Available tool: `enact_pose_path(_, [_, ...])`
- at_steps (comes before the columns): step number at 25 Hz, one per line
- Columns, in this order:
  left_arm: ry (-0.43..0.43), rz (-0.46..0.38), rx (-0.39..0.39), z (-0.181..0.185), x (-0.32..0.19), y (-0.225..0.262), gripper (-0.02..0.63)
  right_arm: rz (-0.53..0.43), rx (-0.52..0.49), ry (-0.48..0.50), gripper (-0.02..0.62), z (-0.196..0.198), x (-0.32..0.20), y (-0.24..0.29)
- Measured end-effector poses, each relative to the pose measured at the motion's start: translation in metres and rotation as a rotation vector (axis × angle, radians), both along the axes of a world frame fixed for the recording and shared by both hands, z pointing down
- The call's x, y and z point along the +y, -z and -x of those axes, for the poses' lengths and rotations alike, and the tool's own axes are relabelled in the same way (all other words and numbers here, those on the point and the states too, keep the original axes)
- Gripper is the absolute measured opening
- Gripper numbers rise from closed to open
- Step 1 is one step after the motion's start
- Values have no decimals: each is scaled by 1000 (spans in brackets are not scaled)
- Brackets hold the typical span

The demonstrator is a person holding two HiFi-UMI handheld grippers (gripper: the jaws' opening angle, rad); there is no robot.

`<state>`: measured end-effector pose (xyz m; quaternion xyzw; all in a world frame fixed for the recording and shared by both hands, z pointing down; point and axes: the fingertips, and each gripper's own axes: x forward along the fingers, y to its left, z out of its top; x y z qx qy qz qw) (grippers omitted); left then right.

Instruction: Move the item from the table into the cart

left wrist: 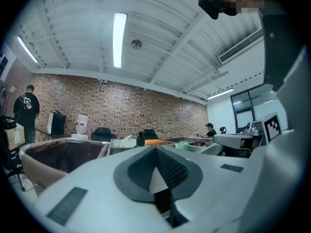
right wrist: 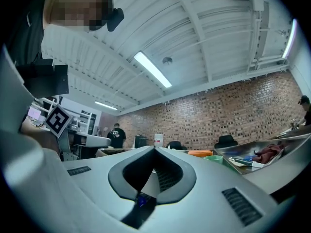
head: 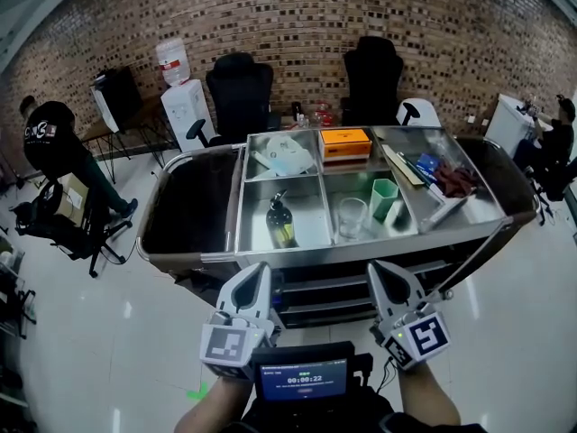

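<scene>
Left claw (head: 261, 271): jaws closed tip to tip, nothing between them, held near the front rim of the cart (head: 361, 253). Front steel compartments of the cart: a dark bottle (head: 280, 222) in the left one, a clear glass (head: 351, 216) and a green cup (head: 382, 198) together in the next. Right claw (head: 378, 271): jaws closed, empty, apart from the left claw.

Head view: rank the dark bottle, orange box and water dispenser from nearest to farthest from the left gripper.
1. Dark bottle, near compartment of the cart, just beyond the left gripper.
2. Orange box, far compartment, to the right.
3. Water dispenser, behind the cart, to the left.
</scene>
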<state>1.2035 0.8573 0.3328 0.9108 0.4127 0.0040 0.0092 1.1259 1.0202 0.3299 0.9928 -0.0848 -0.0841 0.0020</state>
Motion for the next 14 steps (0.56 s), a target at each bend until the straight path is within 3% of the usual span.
enact_pose_path(14, [20, -2, -8, 12, -16, 7, 9, 8, -9, -16, 0, 17, -6, 8])
